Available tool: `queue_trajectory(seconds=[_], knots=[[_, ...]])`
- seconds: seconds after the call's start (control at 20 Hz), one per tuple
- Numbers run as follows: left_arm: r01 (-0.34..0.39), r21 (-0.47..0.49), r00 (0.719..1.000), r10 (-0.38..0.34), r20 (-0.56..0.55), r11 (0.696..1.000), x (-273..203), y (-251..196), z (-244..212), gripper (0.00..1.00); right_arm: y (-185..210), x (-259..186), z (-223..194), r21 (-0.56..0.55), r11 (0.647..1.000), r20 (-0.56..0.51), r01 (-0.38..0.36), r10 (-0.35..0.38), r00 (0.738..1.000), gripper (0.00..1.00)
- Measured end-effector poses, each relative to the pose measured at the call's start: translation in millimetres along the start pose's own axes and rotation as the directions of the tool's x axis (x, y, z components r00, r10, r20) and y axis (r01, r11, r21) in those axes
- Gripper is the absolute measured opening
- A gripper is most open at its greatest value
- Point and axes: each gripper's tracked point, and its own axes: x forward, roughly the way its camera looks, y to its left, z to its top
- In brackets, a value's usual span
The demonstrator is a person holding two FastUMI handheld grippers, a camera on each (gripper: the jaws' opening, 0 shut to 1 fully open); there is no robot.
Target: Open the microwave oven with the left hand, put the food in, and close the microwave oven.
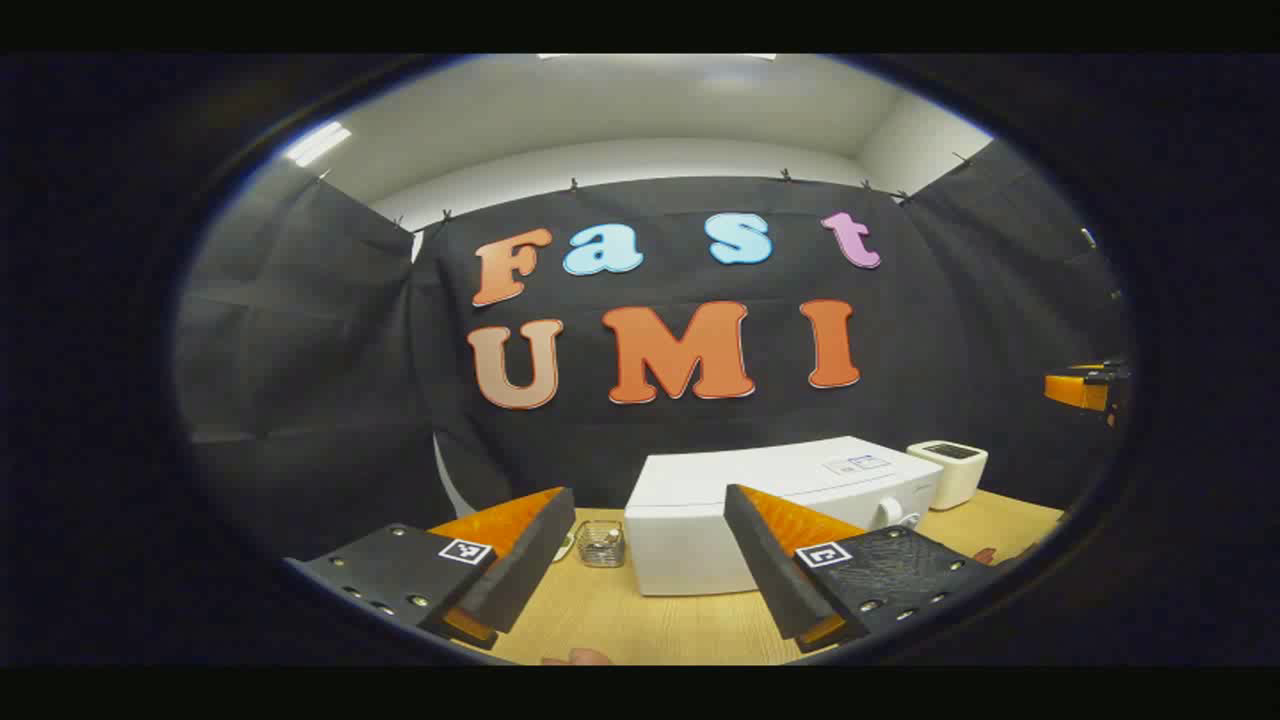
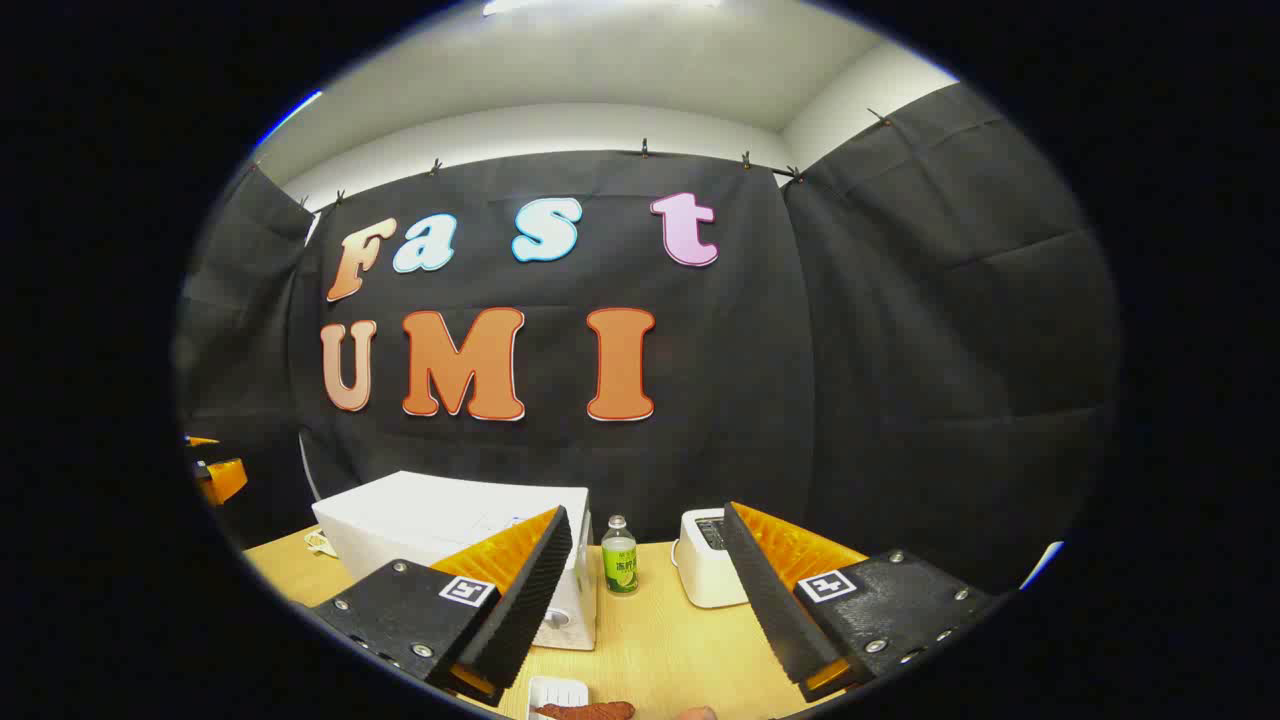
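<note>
The white microwave [image 1: 700, 540] stands on the wooden table [image 1: 650, 625] with its door closed and a round knob [image 1: 888, 511] at its right end. My left gripper [image 1: 650, 500] hovers open in front of it, holding nothing. In the right gripper view the microwave [image 2: 420, 520] sits at the left. My right gripper [image 2: 648, 515] is open and empty above the table. A brown piece of food [image 2: 585, 711] lies on a small white dish [image 2: 558, 690] at the very bottom edge, below the right gripper.
A small glass container [image 1: 600, 545] stands left of the microwave. A white toaster [image 2: 706, 570] and a green-labelled bottle [image 2: 619, 557] stand to its right. The other gripper [image 1: 1085, 388] shows at the far right edge. Black cloth walls close in the booth.
</note>
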Motion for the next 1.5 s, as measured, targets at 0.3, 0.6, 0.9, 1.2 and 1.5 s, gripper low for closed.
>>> queue_trajectory(seconds=[0.3,0.6,0.9,1.2,1.5], knots=[[-0.026,-0.016,1.000,0.027,0.017,1.000,-8,25,10,0.96,6,-4,2,-0.038,0.999,-0.009,-0.012,0.011,1.000,0.99],[-0.023,-0.011,0.999,0.023,0.022,1.000,-11,18,15,0.96,7,-7,-2,-0.070,0.997,-0.014,-0.023,0.022,1.000,0.95],[0.029,-0.006,0.999,-0.029,0.015,1.000,-7,-6,10,0.93,-2,-6,-7,-0.027,0.999,-0.021,-0.021,0.020,1.000,0.95],[0.132,-0.053,0.991,-0.132,0.000,0.990,-4,-78,-16,0.93,-16,-8,-15,-0.032,0.999,-0.027,0.003,-0.004,1.000,0.95],[0.215,-0.095,0.975,-0.219,-0.027,0.972,13,-163,-69,0.96,-32,-8,-29,-0.001,1.000,-0.039,0.027,-0.027,0.999,0.95]])
